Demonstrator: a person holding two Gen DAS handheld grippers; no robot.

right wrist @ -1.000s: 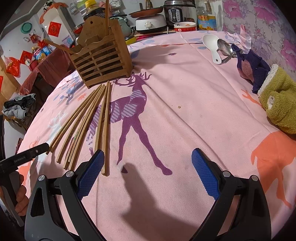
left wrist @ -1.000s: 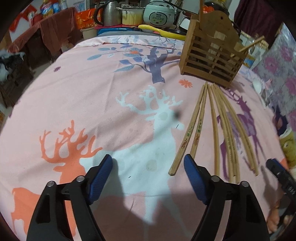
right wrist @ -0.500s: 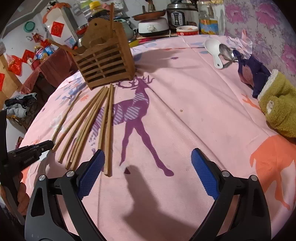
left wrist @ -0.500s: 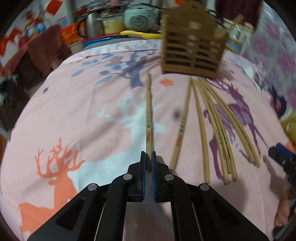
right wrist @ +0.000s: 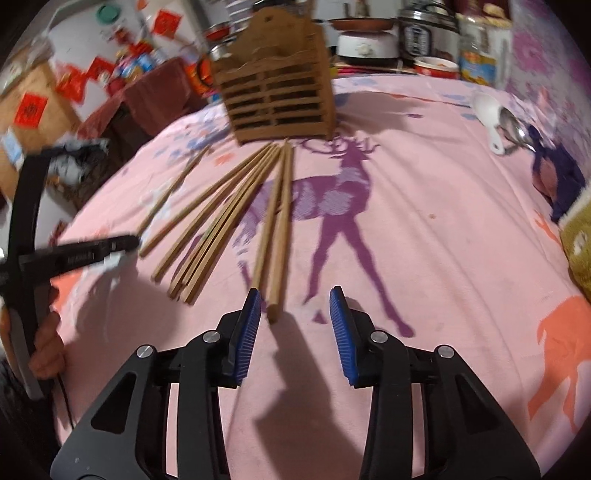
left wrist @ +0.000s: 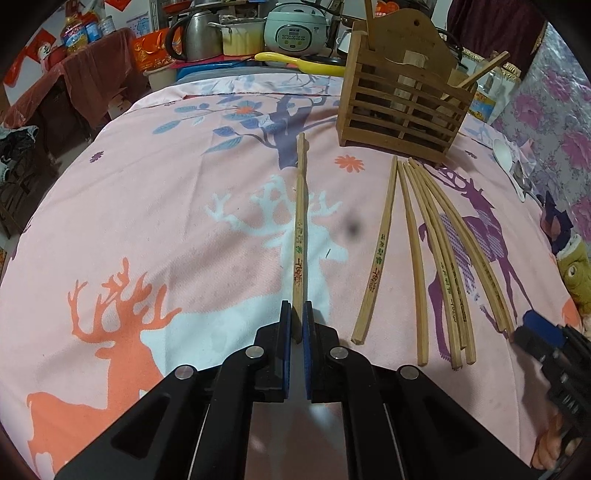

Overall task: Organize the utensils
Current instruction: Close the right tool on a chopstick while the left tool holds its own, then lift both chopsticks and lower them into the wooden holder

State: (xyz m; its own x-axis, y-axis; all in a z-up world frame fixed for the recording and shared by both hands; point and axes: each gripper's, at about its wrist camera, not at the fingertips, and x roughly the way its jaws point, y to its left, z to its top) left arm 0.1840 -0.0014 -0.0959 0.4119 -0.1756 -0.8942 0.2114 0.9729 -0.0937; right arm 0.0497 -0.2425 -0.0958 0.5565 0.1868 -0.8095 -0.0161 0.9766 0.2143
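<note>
My left gripper (left wrist: 297, 312) is shut on the near end of one wooden chopstick (left wrist: 300, 229), which points away toward the slatted wooden holder (left wrist: 402, 110). Several more chopsticks (left wrist: 413, 258) fan out on the pink deer-print cloth to its right. In the right wrist view, my right gripper (right wrist: 295, 306) hovers over the near ends of the two rightmost chopsticks (right wrist: 279, 236). Its jaws are closing, and the ends lie between the pads, close to the left pad, without being pressed. The left gripper (right wrist: 125, 242) shows at the left there, a hand below it.
A white spoon (right wrist: 491, 110) and a metal spoon (right wrist: 511, 122) lie at the far right by a dark purple cloth (right wrist: 554, 177) and a green plush item (right wrist: 580, 236). A rice cooker (left wrist: 295, 29) and kettle (left wrist: 199, 33) stand beyond the table's far edge.
My left gripper closed on one chopstick and drew it leftward out of the fan. My right gripper shifted left over the rightmost pair and its jaws narrowed.
</note>
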